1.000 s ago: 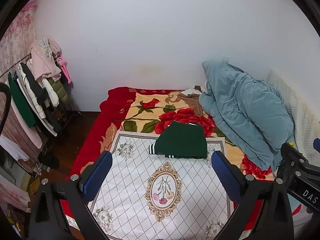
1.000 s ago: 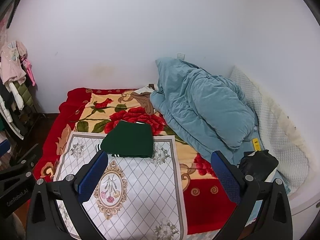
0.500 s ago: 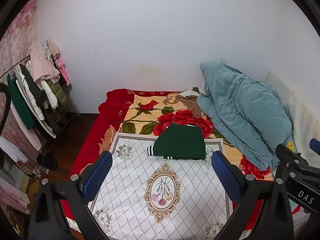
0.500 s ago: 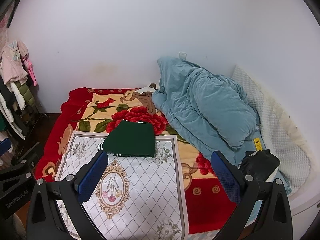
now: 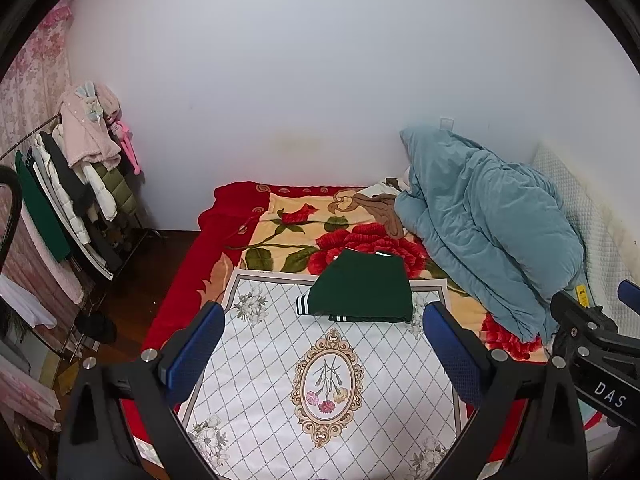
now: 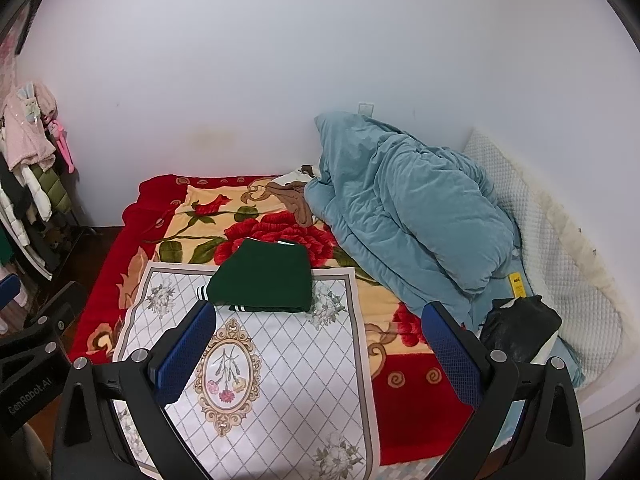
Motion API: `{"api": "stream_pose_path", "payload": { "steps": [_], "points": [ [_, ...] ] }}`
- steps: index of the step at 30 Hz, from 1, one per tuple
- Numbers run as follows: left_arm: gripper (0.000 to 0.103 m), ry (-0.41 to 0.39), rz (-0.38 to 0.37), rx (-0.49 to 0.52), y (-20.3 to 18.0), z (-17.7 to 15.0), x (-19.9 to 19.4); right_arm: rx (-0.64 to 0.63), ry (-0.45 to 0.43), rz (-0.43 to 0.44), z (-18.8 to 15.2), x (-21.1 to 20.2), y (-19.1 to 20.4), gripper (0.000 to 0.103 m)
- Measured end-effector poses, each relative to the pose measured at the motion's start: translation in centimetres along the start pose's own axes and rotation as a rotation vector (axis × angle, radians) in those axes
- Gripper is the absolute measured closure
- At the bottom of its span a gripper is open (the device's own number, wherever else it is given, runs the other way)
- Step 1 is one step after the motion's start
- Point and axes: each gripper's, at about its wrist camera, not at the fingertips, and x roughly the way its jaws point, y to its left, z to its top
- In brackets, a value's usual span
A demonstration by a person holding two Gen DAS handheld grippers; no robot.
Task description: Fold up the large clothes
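Green garment [image 5: 362,290], folded into a compact block with white-striped cuffs showing at its left and front edges, lies on the far end of a white mat [image 5: 320,380]. Left wrist view: left gripper [image 5: 320,340] hangs above the near part of the mat, jaws spread wide, nothing between the blue pads [image 5: 192,350]. Mat is diamond-patterned with a flower medallion, spread over a red rose blanket [image 5: 288,236]. Teal duvet [image 5: 484,228] heaped to the right of the garment, against the wall. Brown cloth [image 5: 380,208] beside the duvet's far end. Clothes rack [image 5: 68,184] stands on the floor at left, loaded with coats. Part of the right gripper's body shows at the right edge.

Right wrist view: right gripper [image 6: 316,336] also held above the mat, jaws wide apart, empty. Garment [image 6: 266,280] sits ahead, left of centre, straddling the mat's [image 6: 280,380] far border. Duvet [image 6: 408,208] to the right; black bag [image 6: 520,328] near the right finger, by a white quilted pad [image 6: 560,248]. Left gripper's body visible at lower left.
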Motion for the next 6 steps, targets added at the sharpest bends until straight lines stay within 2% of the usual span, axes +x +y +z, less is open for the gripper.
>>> {"api": "stream_pose_path", "payload": {
  "steps": [6],
  "points": [
    [0.002,-0.007,0.004,-0.005,0.02,0.22,0.03,-0.001,-0.004,-0.005,-0.31,-0.4,-0.3,0.0]
  ]
}}
